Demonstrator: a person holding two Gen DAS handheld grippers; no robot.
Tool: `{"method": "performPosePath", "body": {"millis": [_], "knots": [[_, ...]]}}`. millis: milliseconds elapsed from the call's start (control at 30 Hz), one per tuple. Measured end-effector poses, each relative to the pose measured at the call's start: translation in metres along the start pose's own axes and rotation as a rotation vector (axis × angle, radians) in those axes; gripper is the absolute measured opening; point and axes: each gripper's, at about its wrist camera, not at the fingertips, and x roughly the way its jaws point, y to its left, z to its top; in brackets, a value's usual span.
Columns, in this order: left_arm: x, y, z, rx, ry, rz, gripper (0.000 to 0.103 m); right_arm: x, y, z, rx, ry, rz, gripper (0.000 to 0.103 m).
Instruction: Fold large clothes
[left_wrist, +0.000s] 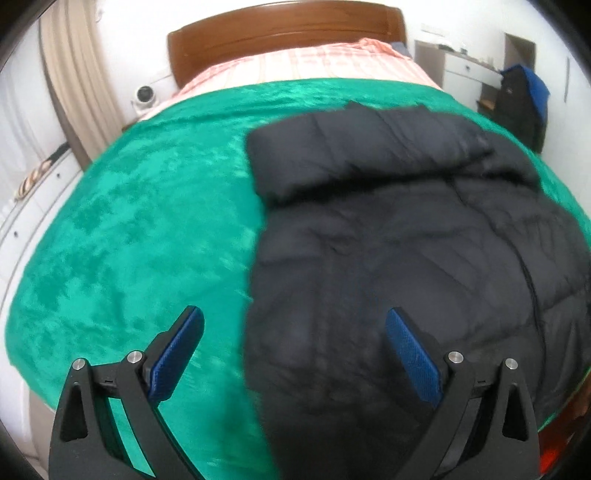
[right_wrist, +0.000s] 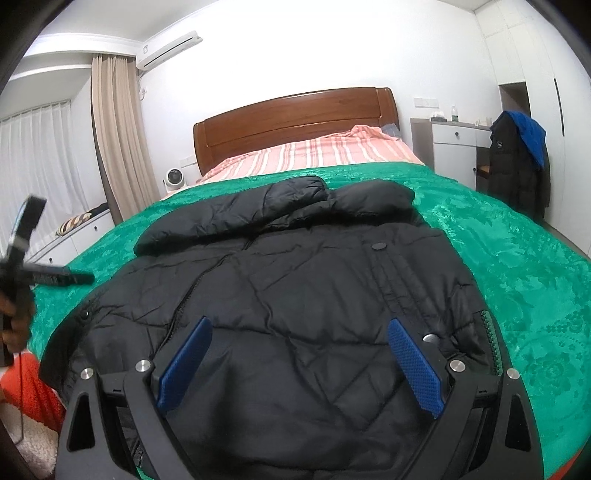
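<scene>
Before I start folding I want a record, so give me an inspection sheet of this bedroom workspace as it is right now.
Surface: green blanket spread over the bed, striped pink sheet showing near the headboard.
Job's things: black puffer jacket lying flat, front up, hood toward the headboard.
Clutter: nothing seen on the blanket.
Grippers: left tongs wide open over the jacket's edge, holding nothing; right tongs open above the jacket's lower part, empty.
Cables: thin dark cord at the far left edge.
Surroundings: curtain, air conditioner, small fan, white cabinet, dark coat hanging beside it.
</scene>
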Motion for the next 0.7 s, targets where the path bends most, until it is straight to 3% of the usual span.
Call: {"method": "performPosePath", "body": {"millis": [167,233,400,567,700], "knots": [[0.021,-0.023,-0.033,0.041,-0.044,0.043,0.103,0.000,-0.003,-0.002,0.007,0.007,-0.013,0.095],[0.022,-0.019,-0.038,0.012,-0.081,0.023,0.103,0.000,-0.005,-0.002,0.013,0.007,-0.020,0.095],[0.024,-0.005,-0.041,-0.061,-0.079,-0.048,0.103,-0.011,-0.014,0.014,0.046,-0.065,-0.065,0.095],[0.024,-0.008,-0.044,-0.065,-0.107,-0.039,0.103,-0.010,-0.035,0.041,0.142,-0.125,-0.052,0.096],[0.029,-0.007,-0.046,-0.070,-0.116,-0.042,0.103,0.022,-0.059,0.025,0.206,-0.060,-0.078,0.097]]}}
